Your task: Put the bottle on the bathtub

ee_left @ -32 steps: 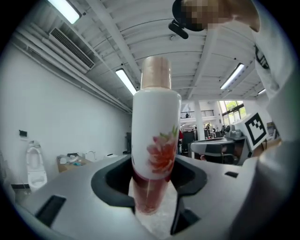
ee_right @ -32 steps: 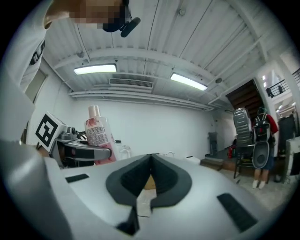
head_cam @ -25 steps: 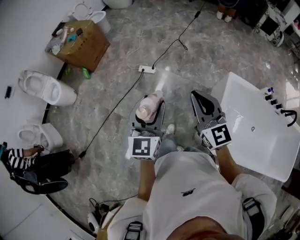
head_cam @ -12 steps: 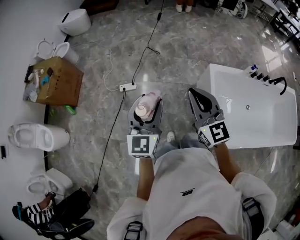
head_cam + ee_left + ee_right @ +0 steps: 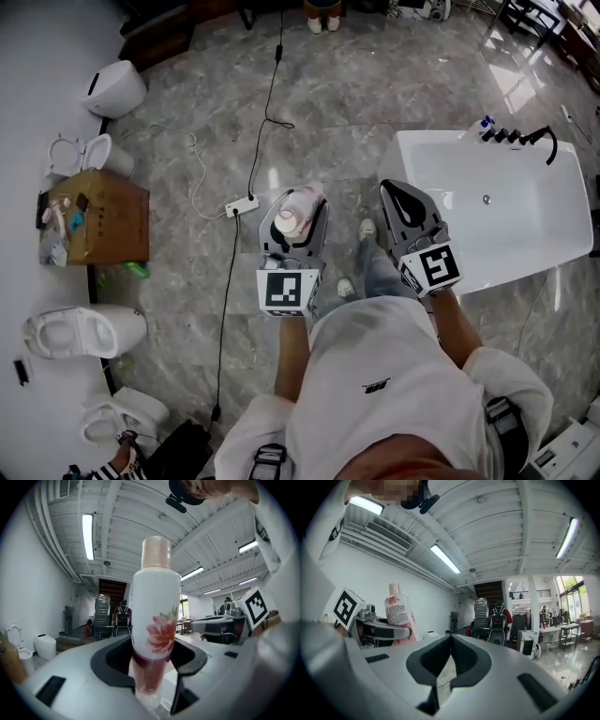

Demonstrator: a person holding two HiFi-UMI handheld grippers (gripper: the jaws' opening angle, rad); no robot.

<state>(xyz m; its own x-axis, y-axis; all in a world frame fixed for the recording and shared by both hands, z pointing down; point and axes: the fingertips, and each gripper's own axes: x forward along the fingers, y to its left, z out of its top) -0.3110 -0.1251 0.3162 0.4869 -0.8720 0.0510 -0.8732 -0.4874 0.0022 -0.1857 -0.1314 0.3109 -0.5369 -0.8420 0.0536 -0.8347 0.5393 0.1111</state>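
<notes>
A white bottle (image 5: 293, 215) with a pink flower print and a tan cap stands upright in my left gripper (image 5: 292, 225), which is shut on it. In the left gripper view the bottle (image 5: 154, 625) rises between the jaws, its reddish lower part clamped. My right gripper (image 5: 407, 208) is shut with nothing in it, and its jaws meet in the right gripper view (image 5: 449, 667). The bottle (image 5: 397, 613) also shows there, off to the left. The white bathtub (image 5: 525, 211) lies on the floor at the right, just beyond the right gripper, with black taps (image 5: 520, 139) at its far end.
A power strip (image 5: 240, 205) and black cable (image 5: 225, 300) run over the grey marble floor left of the left gripper. A cardboard box (image 5: 94, 218) and several white toilets (image 5: 84, 331) line the left wall. My feet (image 5: 367, 230) show between the grippers.
The view has swung over the floor: the bathtub now sits closer in at the right and the box and toilets have slid down the left. Both grippers keep their hold and pose.
</notes>
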